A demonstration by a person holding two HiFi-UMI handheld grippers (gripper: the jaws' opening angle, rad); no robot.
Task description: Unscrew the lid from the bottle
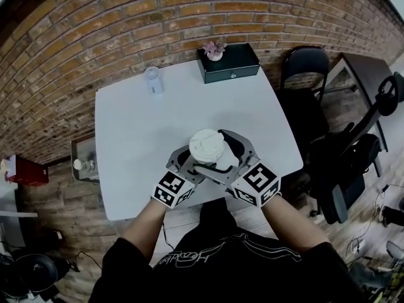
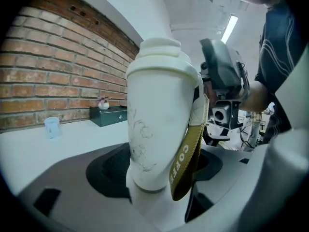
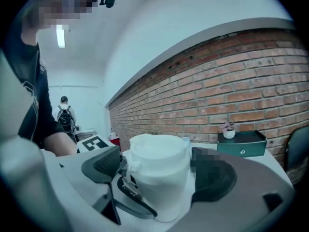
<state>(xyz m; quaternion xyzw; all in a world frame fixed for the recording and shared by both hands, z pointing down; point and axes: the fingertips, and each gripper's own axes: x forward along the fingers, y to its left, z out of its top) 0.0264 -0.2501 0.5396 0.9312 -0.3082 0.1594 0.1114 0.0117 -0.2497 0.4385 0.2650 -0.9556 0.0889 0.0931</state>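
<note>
White lid [image 3: 157, 149] still on bottle [image 2: 159, 124]; unscrewing unfinished. Left gripper [image 2: 159, 173] clamps the body, right gripper [image 3: 158, 173] jaws stand loose around lid.

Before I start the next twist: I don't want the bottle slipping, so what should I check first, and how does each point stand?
1. Is the bottle clamped in the left gripper? Ok, a pad sits on each side of its body.
2. Is the lid between the jaws of the right gripper? Ok.
3. Is the right gripper pressing on the lid? Not ok, its jaws stand apart from it.
4. Is the lid loosened? Cannot tell; it sits on the bottle.
5. Is the strap clear of the left gripper's pads? Cannot tell; it hangs beside one.
</note>
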